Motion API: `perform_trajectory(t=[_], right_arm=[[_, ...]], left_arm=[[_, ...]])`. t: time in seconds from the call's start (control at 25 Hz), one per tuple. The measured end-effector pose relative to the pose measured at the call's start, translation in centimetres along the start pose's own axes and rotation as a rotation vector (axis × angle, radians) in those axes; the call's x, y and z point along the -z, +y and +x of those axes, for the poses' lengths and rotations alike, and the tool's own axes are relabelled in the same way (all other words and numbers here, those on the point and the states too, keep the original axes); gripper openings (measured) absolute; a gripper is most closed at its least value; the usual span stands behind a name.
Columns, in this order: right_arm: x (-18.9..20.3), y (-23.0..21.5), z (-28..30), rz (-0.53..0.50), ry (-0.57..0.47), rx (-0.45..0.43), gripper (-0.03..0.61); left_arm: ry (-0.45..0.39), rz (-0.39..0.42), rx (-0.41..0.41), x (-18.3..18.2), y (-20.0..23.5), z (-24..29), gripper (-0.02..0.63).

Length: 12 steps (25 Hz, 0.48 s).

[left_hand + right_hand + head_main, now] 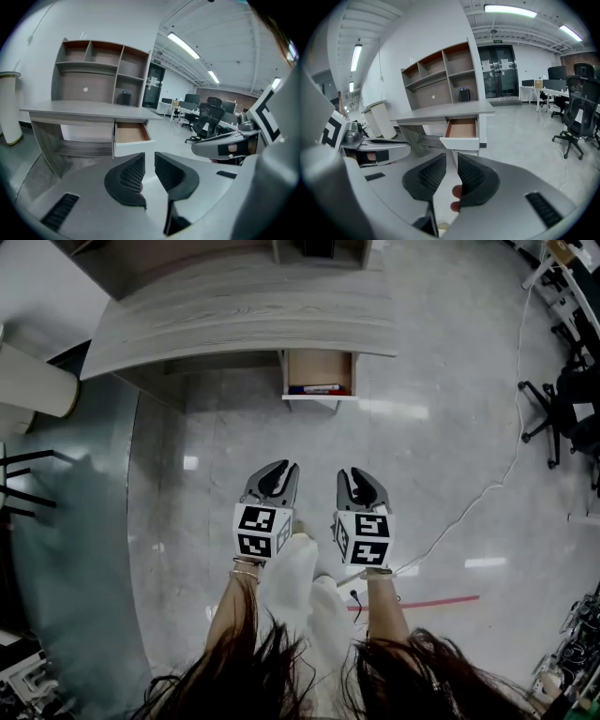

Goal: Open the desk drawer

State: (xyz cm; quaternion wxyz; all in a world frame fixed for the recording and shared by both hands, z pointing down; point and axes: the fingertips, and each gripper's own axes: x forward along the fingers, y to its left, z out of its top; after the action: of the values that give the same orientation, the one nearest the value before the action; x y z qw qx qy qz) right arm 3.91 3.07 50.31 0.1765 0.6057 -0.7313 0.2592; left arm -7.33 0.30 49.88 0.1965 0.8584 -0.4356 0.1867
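Observation:
The desk drawer [319, 371] stands pulled out from under the right end of the grey wooden desk [234, 315], its white front facing me. Something flat, red and blue, lies in the drawer. It also shows open in the left gripper view [132, 132] and the right gripper view [461, 129]. My left gripper [281, 472] and right gripper [356, 476] hang side by side over the floor, well short of the drawer. Each has a narrow gap between its jaws and nothing in it [149, 161] [451, 161].
A shelf unit [101, 70] stands on the desk's back. A white cylinder [33, 381] is at the left, office chairs [553, 409] at the right. A white cable [487, 488] and a red tape line [431, 602] cross the glossy floor.

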Motion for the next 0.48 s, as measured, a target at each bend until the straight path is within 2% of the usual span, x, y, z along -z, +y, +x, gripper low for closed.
perform_trajectory(t=[0.48], right_arm=[[-0.3,1.1,-6.1,0.017,-0.05,-0.06,0.057]], left_arm=[[-0.05,-0.004,-0.053,-0.6,-4.1,-5.0,0.071]])
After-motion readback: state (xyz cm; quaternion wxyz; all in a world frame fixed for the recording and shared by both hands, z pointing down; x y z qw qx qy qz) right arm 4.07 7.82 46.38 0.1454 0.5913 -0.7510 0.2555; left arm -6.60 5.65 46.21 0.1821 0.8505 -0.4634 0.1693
